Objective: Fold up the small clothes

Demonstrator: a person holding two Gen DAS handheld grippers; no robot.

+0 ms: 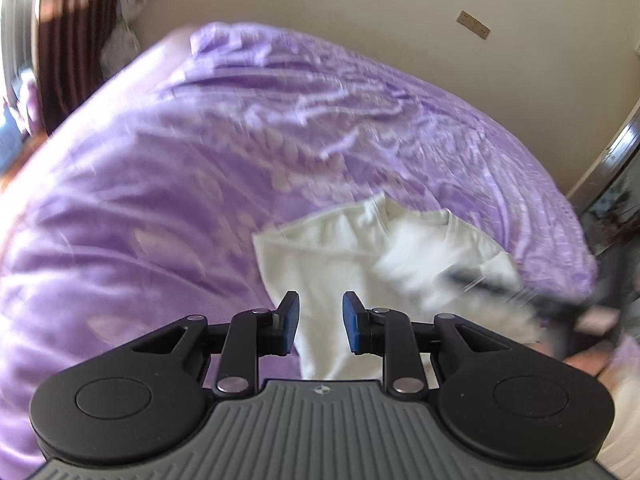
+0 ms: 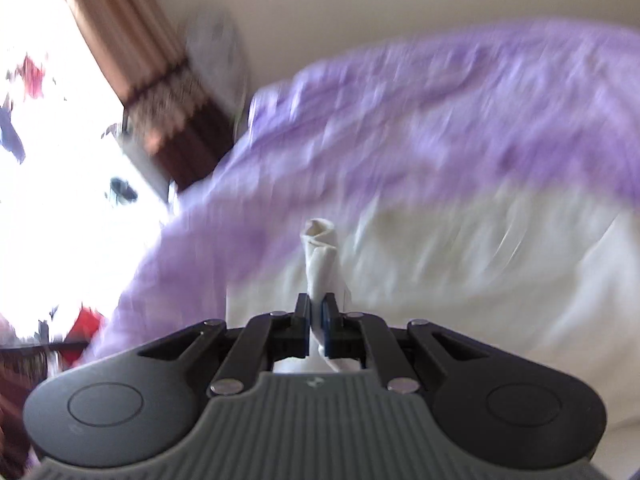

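Observation:
A small white garment [image 1: 360, 256] lies partly folded on a purple bedspread [image 1: 200, 168]. My left gripper [image 1: 320, 320] is open and empty, hovering just above the garment's near edge. My right gripper [image 2: 316, 312] is shut on a bunched fold of the white garment [image 2: 320, 256], which sticks up between the jaws. The rest of the white garment [image 2: 480, 264] spreads blurred to the right in the right wrist view. In the left wrist view the right gripper [image 1: 560, 300] shows as a dark blur at the garment's right edge.
The purple bedspread [image 2: 440, 128] covers the bed up to a beige wall [image 1: 360, 0]. A brown curtain [image 2: 132, 52] and bright window [image 2: 48, 160] are at the left. A dark door frame [image 1: 616, 160] stands at the right.

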